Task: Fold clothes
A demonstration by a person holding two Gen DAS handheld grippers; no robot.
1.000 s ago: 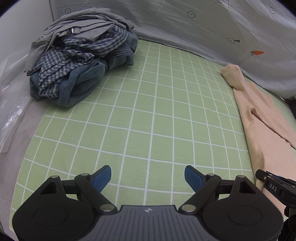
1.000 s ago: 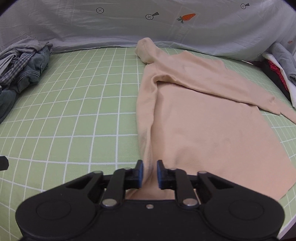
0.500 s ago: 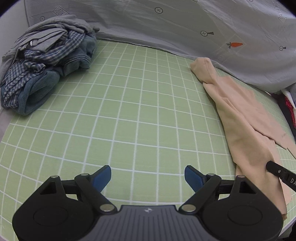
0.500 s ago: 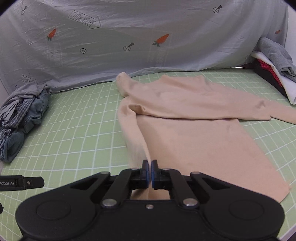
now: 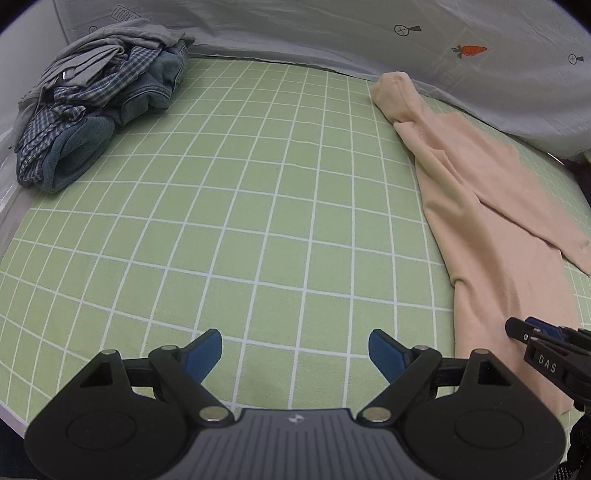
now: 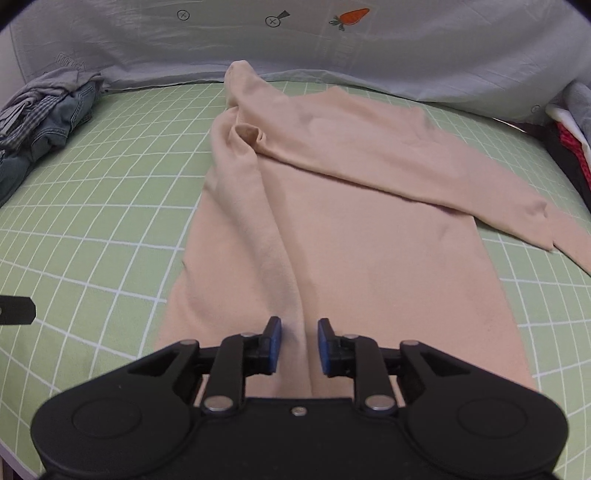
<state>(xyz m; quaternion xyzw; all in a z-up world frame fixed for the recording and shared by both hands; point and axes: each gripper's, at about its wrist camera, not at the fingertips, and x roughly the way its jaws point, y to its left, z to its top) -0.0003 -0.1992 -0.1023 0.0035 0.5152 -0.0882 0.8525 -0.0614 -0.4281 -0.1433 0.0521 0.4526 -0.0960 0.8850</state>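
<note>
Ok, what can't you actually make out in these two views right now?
- Near hem of the peach top: right wrist view, hidden behind the right hand-held gripper, whose jaws have just been opening, fabric between them.
- Top's far sleeve end: both views, cut off by the right edge.
- Clothes pile: left wrist view, bunched, so single garments can't be counted.
- Dark and red items: right wrist view, cropped by the edge.

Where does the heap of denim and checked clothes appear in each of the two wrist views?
Left wrist: the heap lies at the upper left, on the green grid mat.
Right wrist: the heap sits at the far left edge.
Shared landmark: the orange carrot print on the grey sheet.
</note>
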